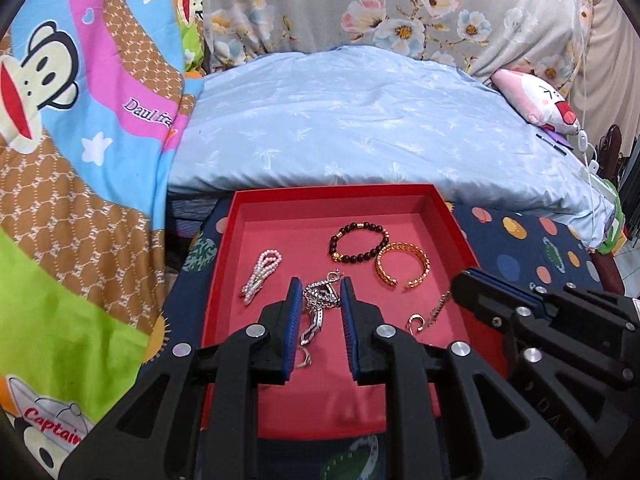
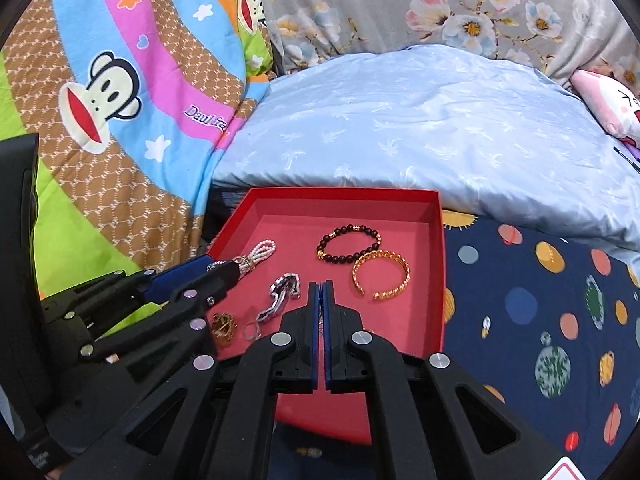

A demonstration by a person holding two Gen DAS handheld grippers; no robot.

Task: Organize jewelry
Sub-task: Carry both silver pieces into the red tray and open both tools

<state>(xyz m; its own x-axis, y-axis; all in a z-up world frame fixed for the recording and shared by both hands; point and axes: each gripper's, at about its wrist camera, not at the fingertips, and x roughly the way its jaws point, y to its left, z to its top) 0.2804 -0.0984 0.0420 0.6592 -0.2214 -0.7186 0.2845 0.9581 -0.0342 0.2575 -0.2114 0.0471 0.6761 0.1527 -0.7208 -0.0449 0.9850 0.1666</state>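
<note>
A red tray (image 1: 332,192) (image 2: 340,193) lies on the bed and holds jewelry. My left gripper (image 1: 321,294) (image 2: 240,267) hovers over its left half, shut on a sparkly silver bracelet (image 1: 318,298) (image 2: 245,263). Under it lie a silver link chain (image 1: 311,330) (image 2: 285,283) and a clear ring (image 2: 252,330). A pearl piece (image 1: 262,270) (image 2: 265,247) sits to the left. A dark bead bracelet (image 1: 360,242) (image 2: 348,246) and a gold cuff (image 1: 402,265) (image 2: 382,274) lie further back. My right gripper (image 2: 322,285) (image 1: 460,285) is shut and empty over the tray's near side.
A light blue duvet (image 1: 360,128) rises just behind the tray. A cartoon monkey blanket (image 1: 80,140) is piled on the left. A navy planet-print sheet (image 2: 540,300) spreads to the right. A pink plush (image 1: 536,100) and white cables lie far right.
</note>
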